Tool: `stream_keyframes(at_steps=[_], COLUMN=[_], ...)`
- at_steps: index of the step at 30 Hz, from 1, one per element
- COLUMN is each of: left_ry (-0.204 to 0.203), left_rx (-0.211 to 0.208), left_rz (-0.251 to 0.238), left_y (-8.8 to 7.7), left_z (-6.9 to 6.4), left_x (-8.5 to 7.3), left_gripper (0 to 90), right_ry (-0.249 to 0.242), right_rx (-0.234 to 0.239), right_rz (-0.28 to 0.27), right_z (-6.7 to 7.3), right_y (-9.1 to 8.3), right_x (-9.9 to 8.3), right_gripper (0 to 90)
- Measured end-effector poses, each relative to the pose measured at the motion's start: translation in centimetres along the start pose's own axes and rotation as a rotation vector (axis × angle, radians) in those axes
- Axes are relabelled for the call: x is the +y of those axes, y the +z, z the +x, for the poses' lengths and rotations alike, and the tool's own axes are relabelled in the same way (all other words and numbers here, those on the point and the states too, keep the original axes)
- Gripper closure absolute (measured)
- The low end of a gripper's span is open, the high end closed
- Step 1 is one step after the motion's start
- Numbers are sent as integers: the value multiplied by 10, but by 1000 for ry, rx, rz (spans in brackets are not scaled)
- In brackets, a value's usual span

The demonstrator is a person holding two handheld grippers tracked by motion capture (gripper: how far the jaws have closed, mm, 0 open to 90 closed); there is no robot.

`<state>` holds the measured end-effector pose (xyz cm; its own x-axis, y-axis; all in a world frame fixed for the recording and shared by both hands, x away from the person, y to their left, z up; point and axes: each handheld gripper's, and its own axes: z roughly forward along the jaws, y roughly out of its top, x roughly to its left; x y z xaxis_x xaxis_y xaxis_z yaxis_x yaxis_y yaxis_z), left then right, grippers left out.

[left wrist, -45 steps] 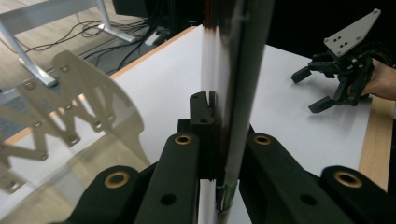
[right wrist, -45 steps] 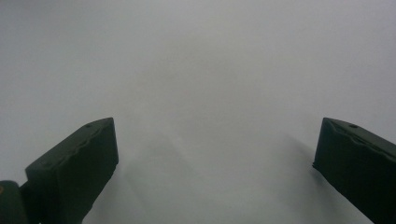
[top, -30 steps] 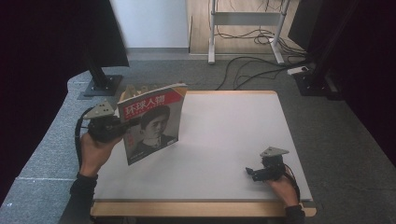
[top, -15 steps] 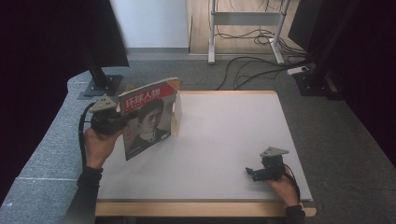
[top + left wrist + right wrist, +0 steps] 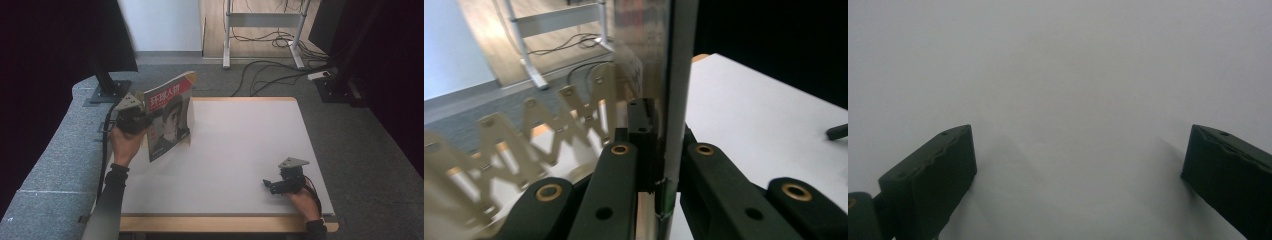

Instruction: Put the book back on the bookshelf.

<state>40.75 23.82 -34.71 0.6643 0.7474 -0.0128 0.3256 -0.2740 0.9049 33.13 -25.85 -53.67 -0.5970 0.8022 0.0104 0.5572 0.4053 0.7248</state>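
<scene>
Leftmost in the high view, the left gripper (image 5: 142, 121), held in the person's left hand (image 5: 124, 144), pinched a thin glossy magazine with a red masthead and a portrait cover (image 5: 169, 116) and held it upright at the left edge of the white rectangular table top (image 5: 240, 135). Whether the magazine's lower corner touched the board could not be told. In the left gripper view the jaws were pressed together on the magazine (image 5: 673, 90), seen edge-on between them, and its shiny cover reflected the gripper's linkage.

Judged from these views, the magazine was light, limp and smooth-surfaced: a single pinch at one edge would let the free pages sag or fan, and the glossy paper could slip between the black jaws. A grip close to the spine, where the sheets are bound and stiffest, appeared the securest place to take hold.

Farther right, near the table's front right corner, the right gripper (image 5: 276, 183) rested low over the bare surface in the person's right hand (image 5: 300, 197). In the right gripper view the right gripper (image 5: 1075, 170) was spread wide, with nothing between the jaws.
</scene>
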Motion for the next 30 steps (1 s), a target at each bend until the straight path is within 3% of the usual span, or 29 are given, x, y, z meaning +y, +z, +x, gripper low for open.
stream_keyframes(at_steps=[5, 6, 9, 13, 15, 17, 19, 25, 30], left_ry=[16, 19, 41, 57, 67, 66, 50, 66, 53], left_rx=[-57, -86, -112, -146, -148, -147, -148, -82, -63], left_rz=[13, 29, 65, 147, 198, 217, 214, 169, 147], left_y=[6, 7, 6, 6, 8, 8, 8, 12, 23], left_z=[-7, -8, -12, -15, -17, -18, -19, -22, -19], left_x=[-1, -1, -1, -3, -5, -7, -7, -7, -7], left_gripper=[870, 868, 866, 860, 857, 854, 858, 870, 870], right_ry=[0, 0, 0, 0, 0, 0, 0, 1, 1], right_rx=[0, 0, 0, 0, 0, 0, 0, 0, 0], right_rz=[0, 0, 0, 1, 1, 1, 1, 1, 0], right_z=[0, 0, 0, 0, 0, 0, 0, 0, 0], right_y=[0, 0, 0, 0, 0, 0, 0, 0, 0], right_x=[0, 0, 0, 0, 0, 0, 0, 0, 0], right_gripper=[2, 3, 3, 3, 3, 2, 2, 2, 2])
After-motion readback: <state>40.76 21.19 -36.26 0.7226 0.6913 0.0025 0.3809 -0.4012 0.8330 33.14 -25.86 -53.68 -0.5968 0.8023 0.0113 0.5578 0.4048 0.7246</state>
